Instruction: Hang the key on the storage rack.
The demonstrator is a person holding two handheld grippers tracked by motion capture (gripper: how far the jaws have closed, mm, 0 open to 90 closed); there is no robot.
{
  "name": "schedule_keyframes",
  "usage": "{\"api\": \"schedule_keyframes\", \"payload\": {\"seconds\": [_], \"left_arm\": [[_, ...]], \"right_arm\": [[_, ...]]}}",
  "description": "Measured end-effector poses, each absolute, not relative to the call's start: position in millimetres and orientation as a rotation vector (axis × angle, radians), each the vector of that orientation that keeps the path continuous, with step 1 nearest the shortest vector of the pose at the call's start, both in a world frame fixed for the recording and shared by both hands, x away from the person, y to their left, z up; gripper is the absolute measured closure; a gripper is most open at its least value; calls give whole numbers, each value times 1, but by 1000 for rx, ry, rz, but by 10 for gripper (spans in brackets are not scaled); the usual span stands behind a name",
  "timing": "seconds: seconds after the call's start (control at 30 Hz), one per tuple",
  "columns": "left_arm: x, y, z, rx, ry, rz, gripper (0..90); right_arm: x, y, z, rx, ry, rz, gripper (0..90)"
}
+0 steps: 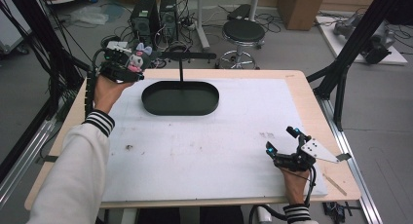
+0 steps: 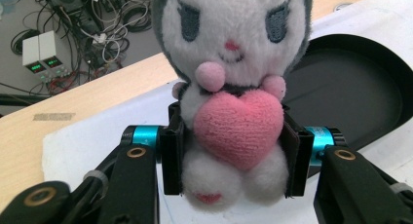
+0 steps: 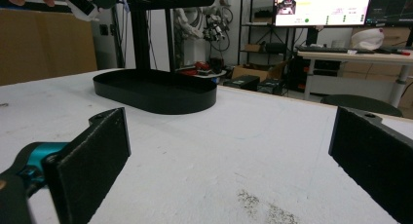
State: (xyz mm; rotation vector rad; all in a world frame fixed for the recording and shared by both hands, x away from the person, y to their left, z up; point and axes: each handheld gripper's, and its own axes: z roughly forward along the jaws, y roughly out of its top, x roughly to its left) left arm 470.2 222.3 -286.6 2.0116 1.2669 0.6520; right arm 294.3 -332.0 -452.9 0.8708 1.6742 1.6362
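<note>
The left gripper [image 1: 130,63] clamps a plush toy [image 2: 229,87] by its body, raised beside the black tray [image 1: 180,98]. The right gripper [image 1: 282,145] rests wide open on the white mat [image 1: 204,146].

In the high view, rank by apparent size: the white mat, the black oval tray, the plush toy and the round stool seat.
1. white mat
2. black oval tray
3. round stool seat, though it sits farther away
4. plush toy, held in the left gripper

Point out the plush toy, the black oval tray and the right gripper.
plush toy [image 2: 238,124]: left gripper view, on its pink heart.
black oval tray [image 1: 180,109]: high view, on its near wall.
right gripper [image 1: 281,139]: high view, midway between its fingertips.
</note>
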Motion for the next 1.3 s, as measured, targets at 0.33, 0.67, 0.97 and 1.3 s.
{"api": "schedule_keyframes", "payload": {"seconds": [0.33, 0.67, 0.97, 1.3], "left_arm": [[469, 228, -296, 2045, 1286, 651, 550], [465, 230, -303, 2050, 1293, 661, 550], [463, 235, -320, 2059, 1318, 645, 549], [470, 234, -338, 2071, 1349, 623, 549]], "right_arm": [[294, -332, -453, 871, 1674, 1636, 5], [295, -332, -453, 867, 1674, 1635, 5], [295, -332, -453, 865, 1671, 1637, 5], [295, -332, -453, 866, 1670, 1636, 5]]}}
